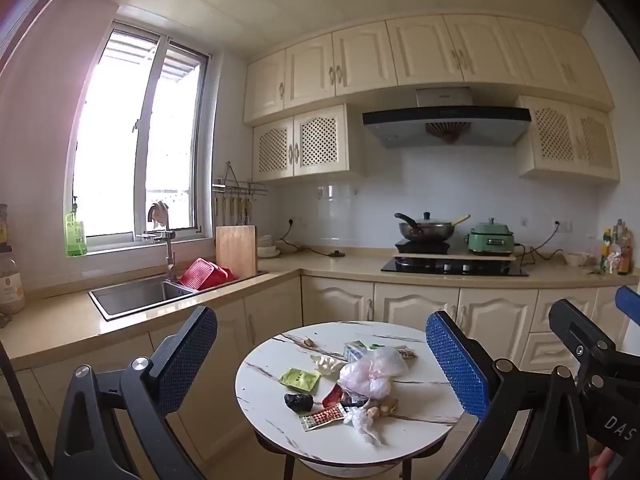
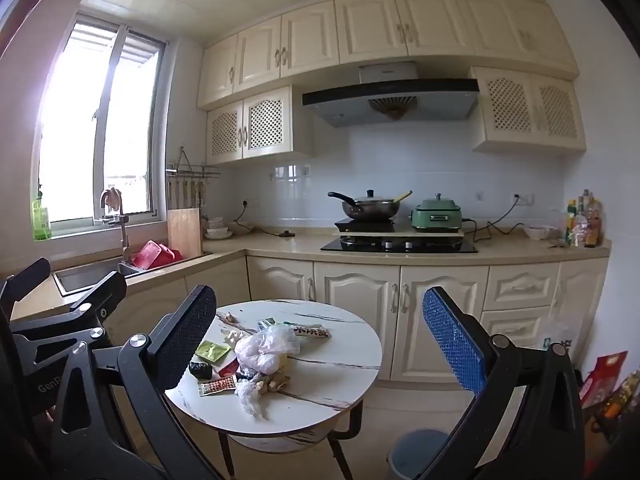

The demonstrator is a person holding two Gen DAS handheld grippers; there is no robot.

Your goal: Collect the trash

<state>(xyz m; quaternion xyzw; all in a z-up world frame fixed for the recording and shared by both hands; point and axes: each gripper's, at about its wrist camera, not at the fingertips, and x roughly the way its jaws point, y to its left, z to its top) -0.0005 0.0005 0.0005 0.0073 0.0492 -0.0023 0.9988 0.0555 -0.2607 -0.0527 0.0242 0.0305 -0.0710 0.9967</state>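
Plastic and foil litter, all light, soft and crinkly, lies heaped mid-worktop (image 1: 420,432). Left to right: green sachet (image 1: 299,379), flat, slippery, pinch an edge; black crumpled wad (image 1: 298,401); red-printed wrapper (image 1: 322,417); pink-white bag (image 1: 372,372), limp, take its bunched neck. Left gripper (image 1: 320,364) and right gripper (image 2: 320,340) both well short, jaws wide apart, empty.

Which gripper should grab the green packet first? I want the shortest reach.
Probably left. The green packet lies on the table's left side, nearer the left gripper; both grippers are open and empty, the right gripper farther right.
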